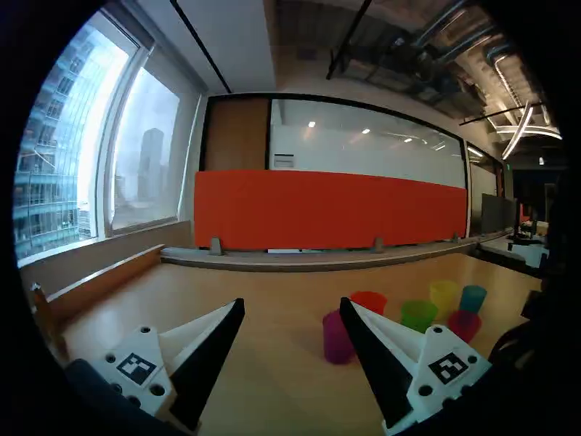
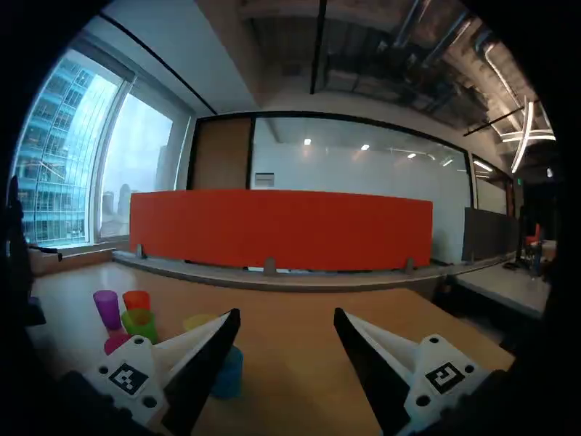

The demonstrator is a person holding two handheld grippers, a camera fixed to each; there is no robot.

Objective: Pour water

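Your wooden counter (image 1: 283, 283) runs wide beneath the orange screen (image 1: 327, 209). Your left gripper (image 1: 290, 341) hangs above it, fingers spread and empty. The cups stand just right of them, purple cup (image 1: 334, 338) nearest, partly behind the right finger. Your right gripper (image 2: 287, 349) is spread and empty too, with the cups off to its left and the blue cup (image 2: 231, 374) tucked behind the left finger. Every cup stands upright, mouth up.

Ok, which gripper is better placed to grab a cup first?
Probably the right gripper: the blue cup sits low and close beside one of its fingers. The left gripper has the purple cup by a finger too, seemingly slightly farther. Both stand open.
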